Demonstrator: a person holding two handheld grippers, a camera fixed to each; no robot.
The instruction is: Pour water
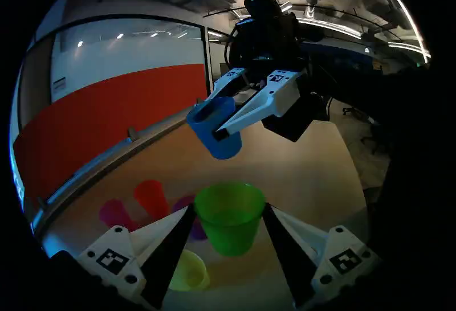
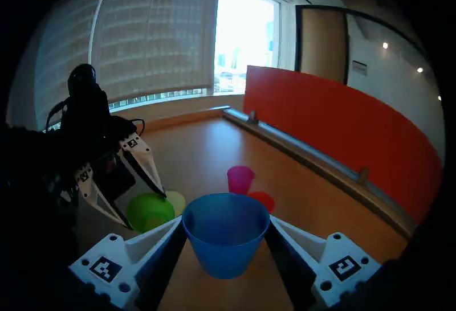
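Left (image 1: 229,213) grips green cup (image 1: 230,237), right (image 2: 226,224) blue cup (image 2: 226,251)

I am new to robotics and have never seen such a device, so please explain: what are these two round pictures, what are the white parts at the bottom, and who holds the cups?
There is no robot here. A person holds a hand tool with two-finger tongs in each hand, and a fisheye camera rides on each tool. The white parts at the bottom are the fingers of the tongs.

The left gripper view looks along the left tongs, which clamp a green cup. Farther off, it also shows the other tool.

The right gripper view looks along the right tongs, which clamp a blue cup.

On the wooden table stand loose cups, among them a magenta cup and a yellow cup. I cannot tell whether any cup holds water.
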